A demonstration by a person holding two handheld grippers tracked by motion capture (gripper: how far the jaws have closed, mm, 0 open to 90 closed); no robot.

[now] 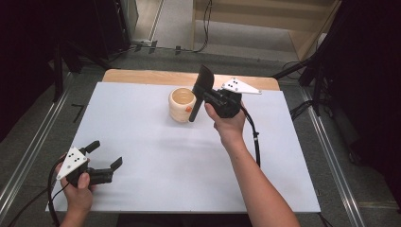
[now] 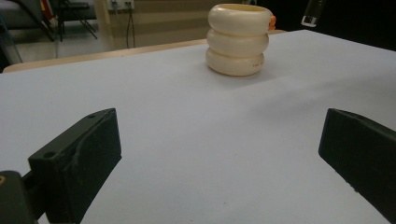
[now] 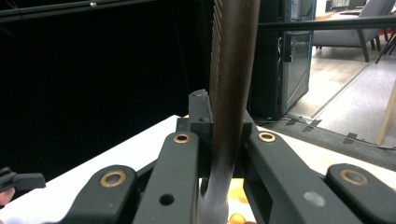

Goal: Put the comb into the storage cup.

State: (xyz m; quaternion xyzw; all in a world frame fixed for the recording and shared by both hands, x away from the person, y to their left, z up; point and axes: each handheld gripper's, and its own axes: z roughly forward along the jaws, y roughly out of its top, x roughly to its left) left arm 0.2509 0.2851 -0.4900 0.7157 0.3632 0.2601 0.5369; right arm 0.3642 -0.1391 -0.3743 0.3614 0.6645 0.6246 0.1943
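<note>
The worktop (image 1: 156, 156) is a wide white sheet over a wooden board whose far edge shows as a tan strip; it stands on a grey floor with metal rails (image 1: 28, 156) running along both sides.

On the far half of the worktop stands the cup (image 1: 181, 104), cream-coloured, its wall made of three bulging rings stacked one on another, upright and open at the top, with a small orange piece at its right rim. In the left claw view it rises beyond the two jaws, well apart from them.

Just right of the cup, the right claw (image 1: 202, 90) is clamped tight on a dark flat spatula (image 1: 204, 81). The blade stands up and tilts away above the claw, and the thin handle runs down past the jaws to end right beside the cup's rim, by the orange piece; whether it touches the cup I cannot tell. In the right claw view the spatula rises between the black jaws as a narrow brown strip seen edge-on, ribbed along its left edge and turning pale grey at the bottom.

The left claw (image 1: 105, 155) rests low at the near left corner of the worktop, jaws spread wide with nothing between them.
</note>
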